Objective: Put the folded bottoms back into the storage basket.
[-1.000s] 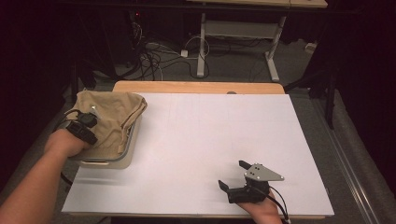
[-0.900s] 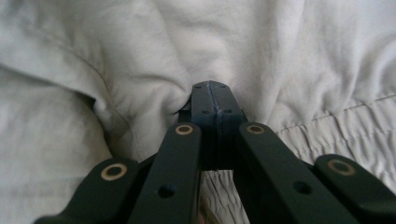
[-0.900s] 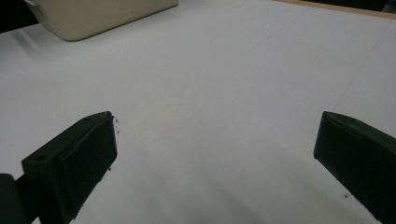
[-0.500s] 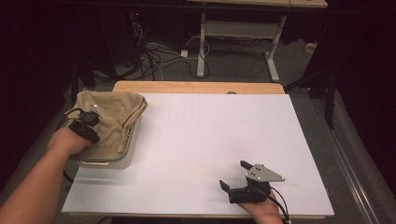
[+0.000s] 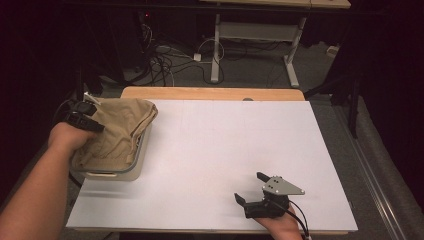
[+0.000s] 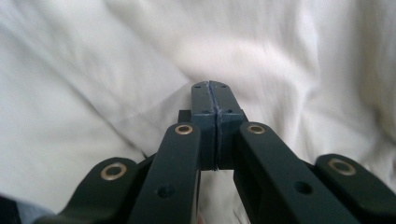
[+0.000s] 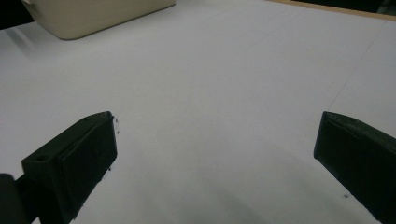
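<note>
since a second ago the left tongs (image 5: 82, 116) have drawn back toward the bin's (image 5: 131, 170) left rim; their jaws are pressed together among folds of the cloth (image 5: 120, 131), and whether a fold is pinched cannot be told. the cloth lies heaped in the bin at the desk's (image 5: 225, 145) left edge. the right tongs (image 5: 252, 190), jaws apart, rest near the front edge, leaving the middle free for laying the cloth out.
</note>
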The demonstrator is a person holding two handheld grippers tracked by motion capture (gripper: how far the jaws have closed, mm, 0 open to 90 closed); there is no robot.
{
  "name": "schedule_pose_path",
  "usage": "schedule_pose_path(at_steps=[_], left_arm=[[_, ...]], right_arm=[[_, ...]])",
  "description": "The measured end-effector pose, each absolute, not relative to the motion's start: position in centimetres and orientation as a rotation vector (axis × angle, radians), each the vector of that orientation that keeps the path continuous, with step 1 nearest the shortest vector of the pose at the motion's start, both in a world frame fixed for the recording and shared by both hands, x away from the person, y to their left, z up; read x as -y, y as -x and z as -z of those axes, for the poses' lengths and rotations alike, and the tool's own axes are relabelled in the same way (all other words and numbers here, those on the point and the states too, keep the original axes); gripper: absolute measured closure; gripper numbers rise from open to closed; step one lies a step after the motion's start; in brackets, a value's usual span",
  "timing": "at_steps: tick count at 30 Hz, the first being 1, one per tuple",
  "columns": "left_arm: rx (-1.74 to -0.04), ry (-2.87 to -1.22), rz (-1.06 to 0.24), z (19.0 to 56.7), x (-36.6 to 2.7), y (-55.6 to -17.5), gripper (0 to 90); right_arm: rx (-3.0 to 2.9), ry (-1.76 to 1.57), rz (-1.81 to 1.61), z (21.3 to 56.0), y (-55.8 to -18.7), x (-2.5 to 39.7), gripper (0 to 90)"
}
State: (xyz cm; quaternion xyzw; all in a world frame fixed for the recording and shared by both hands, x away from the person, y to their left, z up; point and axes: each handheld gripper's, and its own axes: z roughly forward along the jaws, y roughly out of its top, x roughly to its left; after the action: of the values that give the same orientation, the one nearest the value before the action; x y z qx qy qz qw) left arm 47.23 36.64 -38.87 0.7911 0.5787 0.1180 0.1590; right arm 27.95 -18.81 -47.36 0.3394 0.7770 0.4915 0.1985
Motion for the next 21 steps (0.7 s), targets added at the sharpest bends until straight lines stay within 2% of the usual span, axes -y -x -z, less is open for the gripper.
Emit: schedule_pose_path(at_steps=[6,12,21], left_arm=[[-1.7,-2.265,-0.463,38.9,-36.7,-49.2,87.4],[-1.753,-2.325,-0.553,41.2,-35.6,-51.5,87.5],[-1.824,-2.381,-0.534,45.1,-33.6,-54.3,87.5]], right_arm=[[-2.184,-0.935,-1.388,47.3,-27.7,18.3,0.3],[-2.195,-0.903,-1.408,47.1,-27.5,17.6,0.3],[-2.223,-0.851,-1.417,47.0,-27.3,16.4,0.3]])
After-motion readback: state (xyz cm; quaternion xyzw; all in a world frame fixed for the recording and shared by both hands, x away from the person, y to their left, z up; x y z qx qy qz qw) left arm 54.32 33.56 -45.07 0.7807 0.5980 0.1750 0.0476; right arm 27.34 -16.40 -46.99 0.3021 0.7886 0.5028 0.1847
